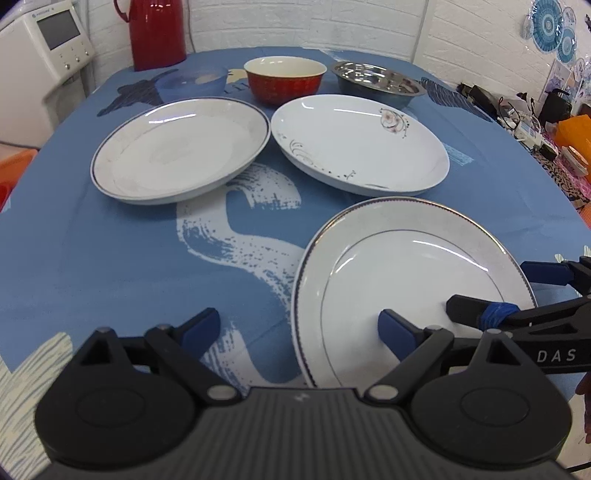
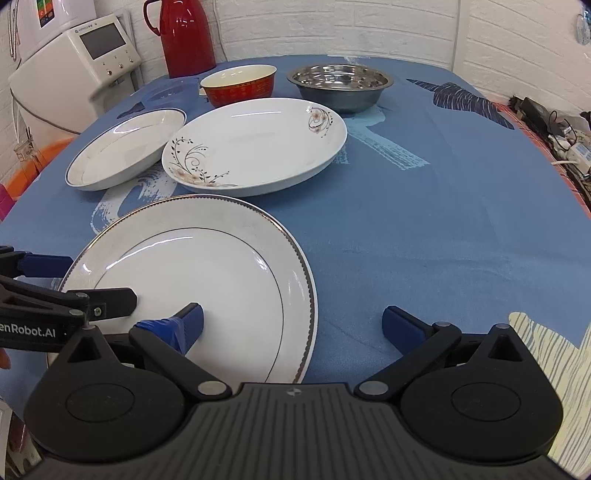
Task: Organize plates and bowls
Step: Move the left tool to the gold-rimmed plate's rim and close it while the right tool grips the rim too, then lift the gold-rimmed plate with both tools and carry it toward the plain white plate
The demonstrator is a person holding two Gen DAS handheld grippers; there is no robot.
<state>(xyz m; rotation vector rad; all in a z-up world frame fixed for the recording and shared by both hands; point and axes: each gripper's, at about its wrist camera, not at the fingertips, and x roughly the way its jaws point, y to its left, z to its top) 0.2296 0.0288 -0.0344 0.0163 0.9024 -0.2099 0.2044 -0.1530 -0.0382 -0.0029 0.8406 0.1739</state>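
A gold-rimmed white plate (image 1: 406, 280) (image 2: 207, 280) lies nearest me on the blue tablecloth. My left gripper (image 1: 297, 328) is open, one finger over the plate's inside and the other over the cloth. My right gripper (image 2: 294, 323) is open too, its left finger above the plate and its right finger off it. Each gripper shows at the edge of the other's view. Further back sit a blue-rimmed deep plate (image 1: 177, 147) (image 2: 125, 144) and a floral plate (image 1: 354, 144) (image 2: 255, 144). Behind them stand a red bowl (image 1: 284, 81) (image 2: 240, 86), a steel bowl (image 1: 376, 83) (image 2: 340, 88) and a translucent blue bowl (image 1: 192, 83).
A red thermos jug (image 1: 159, 33) (image 2: 188, 37) stands at the table's back edge by the white brick wall. A white appliance (image 1: 48, 40) (image 2: 85, 55) is off the table's left side. Cables and clutter (image 1: 535, 122) lie beyond the right edge. Bare cloth (image 2: 443, 206) stretches right of the plates.
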